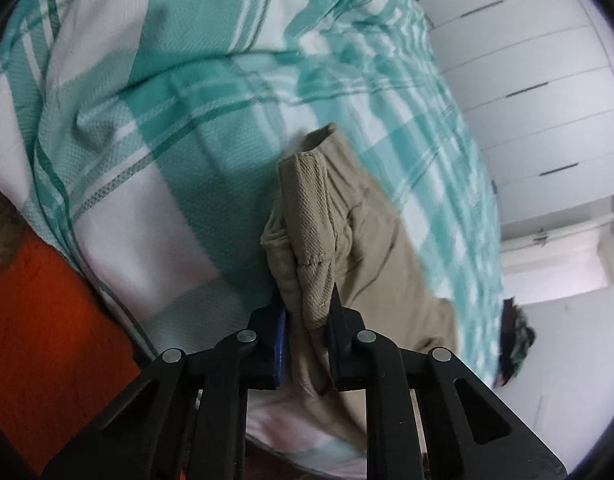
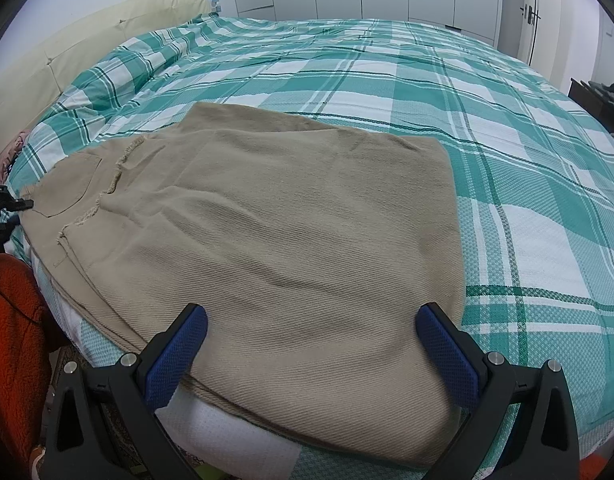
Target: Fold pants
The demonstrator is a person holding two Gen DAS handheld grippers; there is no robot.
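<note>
Bed (image 2: pixel 507 128) with one green plaid cover carries one pair of tan pants (image 2: pixel 307 240), lying near its front edge. Looks already doubled over once, roughly flat; I'd guess at least one more fold remains. Two grippers: left gripper (image 1: pixel 307 320) is clamped on a bunched hem at the pants' left end, lifting it; right gripper (image 2: pixel 311 344) hangs spread wide above the near edge, gripping nothing.

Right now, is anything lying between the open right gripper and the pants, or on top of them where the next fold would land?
Nothing visible. The right gripper stands open directly over the near edge of the pants, with only tan fabric between its fingers. The pants' top surface is bare, and the plaid bedspread around them carries nothing nearby. The left gripper is clamped on the pants' far-left edge.
</note>
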